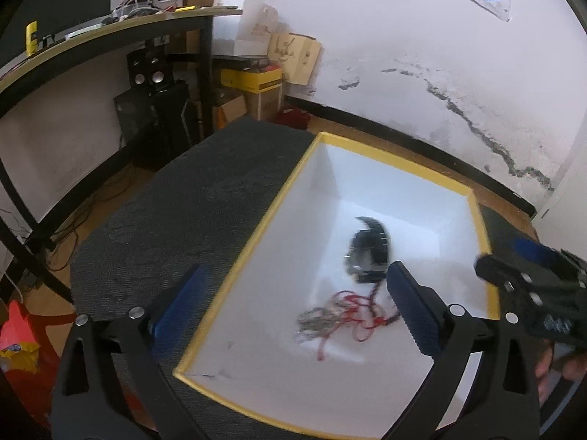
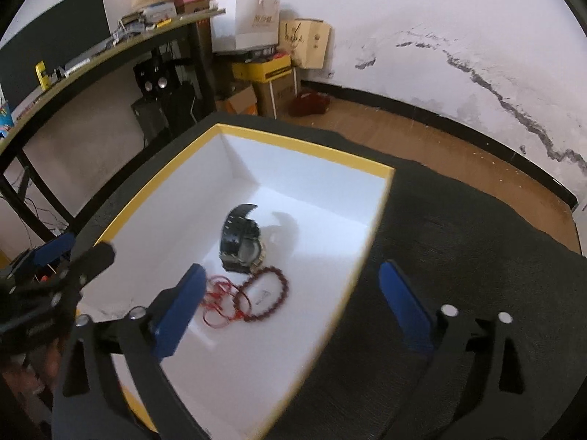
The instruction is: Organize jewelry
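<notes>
A white box with a yellow rim (image 1: pixel 271 209) (image 2: pixel 154 179) lies on a dark cloth-covered table. Inside it lie a black watch (image 1: pixel 368 253) (image 2: pixel 240 236), a dark red bead bracelet (image 2: pixel 269 295), a red cord (image 1: pixel 352 311) (image 2: pixel 220 304) and a silvery chain (image 1: pixel 317 321). My left gripper (image 1: pixel 293 300) is open and empty above the box's left rim. My right gripper (image 2: pixel 293 300) is open and empty above the box's right rim. Each gripper shows at the edge of the other's view, the right one (image 1: pixel 528 289) and the left one (image 2: pixel 55 275).
The dark cloth (image 1: pixel 176 212) (image 2: pixel 458 256) covers the table around the box. A desk (image 1: pixel 110 33) with clutter, speakers (image 1: pixel 150 69) and cardboard boxes (image 1: pixel 256 84) stand behind. A cracked white wall (image 2: pixel 458 55) and wooden floor (image 2: pixel 422 139) lie beyond.
</notes>
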`<act>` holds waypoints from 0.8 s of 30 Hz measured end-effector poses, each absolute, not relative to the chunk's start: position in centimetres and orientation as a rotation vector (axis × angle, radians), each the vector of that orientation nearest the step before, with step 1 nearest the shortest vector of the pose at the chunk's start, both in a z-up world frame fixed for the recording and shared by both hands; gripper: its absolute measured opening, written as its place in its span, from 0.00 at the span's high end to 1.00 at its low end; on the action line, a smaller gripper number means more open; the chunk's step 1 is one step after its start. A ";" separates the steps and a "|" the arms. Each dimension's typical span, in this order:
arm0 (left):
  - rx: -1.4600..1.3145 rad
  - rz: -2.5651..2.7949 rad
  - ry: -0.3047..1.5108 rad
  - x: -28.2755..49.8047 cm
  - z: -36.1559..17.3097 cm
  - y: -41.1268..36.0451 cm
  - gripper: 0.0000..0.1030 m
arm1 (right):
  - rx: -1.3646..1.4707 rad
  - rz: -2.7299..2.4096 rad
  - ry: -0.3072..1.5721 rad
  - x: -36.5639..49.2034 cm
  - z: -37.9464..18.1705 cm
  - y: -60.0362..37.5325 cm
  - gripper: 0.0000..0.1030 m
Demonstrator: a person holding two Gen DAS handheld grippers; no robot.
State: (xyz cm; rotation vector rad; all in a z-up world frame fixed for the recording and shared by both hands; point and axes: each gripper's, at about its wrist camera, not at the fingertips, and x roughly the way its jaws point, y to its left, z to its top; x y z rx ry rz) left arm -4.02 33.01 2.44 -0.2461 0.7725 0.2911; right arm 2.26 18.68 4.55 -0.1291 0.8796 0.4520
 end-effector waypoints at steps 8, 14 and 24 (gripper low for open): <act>-0.203 0.145 0.687 -2.9 4.9 25.4 0.06 | -0.117 0.317 0.774 -1.5 6.2 7.6 0.07; -0.123 0.010 0.645 -1.9 5.8 16.8 0.06 | -0.071 0.120 0.733 -2.6 5.3 -2.6 0.07; 0.008 -0.142 0.715 1.0 2.8 3.3 0.06 | 0.038 -0.051 0.793 -3.7 1.8 -14.7 0.07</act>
